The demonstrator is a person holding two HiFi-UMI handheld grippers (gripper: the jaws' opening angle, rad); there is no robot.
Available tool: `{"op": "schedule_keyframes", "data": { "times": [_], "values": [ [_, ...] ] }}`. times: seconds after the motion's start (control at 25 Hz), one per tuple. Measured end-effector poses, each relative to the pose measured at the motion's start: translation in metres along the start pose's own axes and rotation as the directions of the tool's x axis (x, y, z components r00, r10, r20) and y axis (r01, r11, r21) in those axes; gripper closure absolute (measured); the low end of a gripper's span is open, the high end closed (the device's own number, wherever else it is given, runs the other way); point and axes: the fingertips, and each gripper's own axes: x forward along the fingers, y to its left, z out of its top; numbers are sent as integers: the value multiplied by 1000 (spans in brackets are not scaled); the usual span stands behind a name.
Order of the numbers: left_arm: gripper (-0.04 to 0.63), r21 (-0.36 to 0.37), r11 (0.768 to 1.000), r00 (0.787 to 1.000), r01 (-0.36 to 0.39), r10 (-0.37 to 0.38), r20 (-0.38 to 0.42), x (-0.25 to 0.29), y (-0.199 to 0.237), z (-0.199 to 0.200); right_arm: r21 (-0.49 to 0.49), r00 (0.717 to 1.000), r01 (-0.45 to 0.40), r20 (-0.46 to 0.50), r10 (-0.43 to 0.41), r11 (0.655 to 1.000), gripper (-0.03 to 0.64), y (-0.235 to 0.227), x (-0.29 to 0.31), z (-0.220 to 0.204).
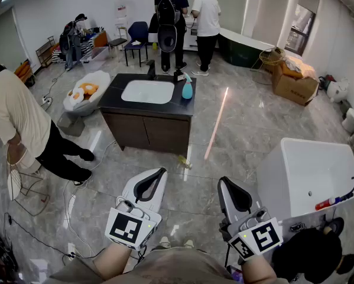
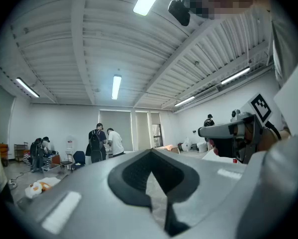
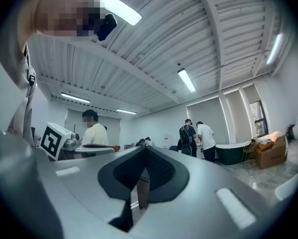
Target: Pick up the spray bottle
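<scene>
The spray bottle [image 1: 187, 88], pale blue with a dark trigger head, stands upright on the right end of a dark vanity counter [image 1: 114, 97] far across the floor in the head view. My left gripper [image 1: 156, 175] and right gripper [image 1: 226, 184] are held low and side by side near my body, well short of the counter. Both point level toward it. Their jaws meet at the tips with nothing between them. In the left gripper view the left gripper [image 2: 151, 152] is shut; the right gripper [image 3: 145, 150] looks the same in its own view. I cannot make out the bottle in either gripper view.
A white basin [image 1: 147, 92] is set into the counter. A white tub [image 1: 307, 170] stands close on my right. One person [image 1: 17, 117] bends at the left; two people [image 1: 182, 16] stand behind the counter. Cardboard boxes [image 1: 295, 81] sit at the back right.
</scene>
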Motion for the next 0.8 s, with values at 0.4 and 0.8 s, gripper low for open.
{"op": "schedule_keyframes", "data": {
  "times": [0.4, 0.8],
  "values": [
    [595, -14, 1000, 999, -2, 1, -33, 6, -9, -1, 22, 1000, -21, 22, 20, 1000, 588, -4, -8, 1],
    [595, -25, 1000, 999, 0, -2, -48, 18, -24, -11, 21, 1000, -6, 8, 6, 1000, 566, -25, -20, -7]
  ]
}}
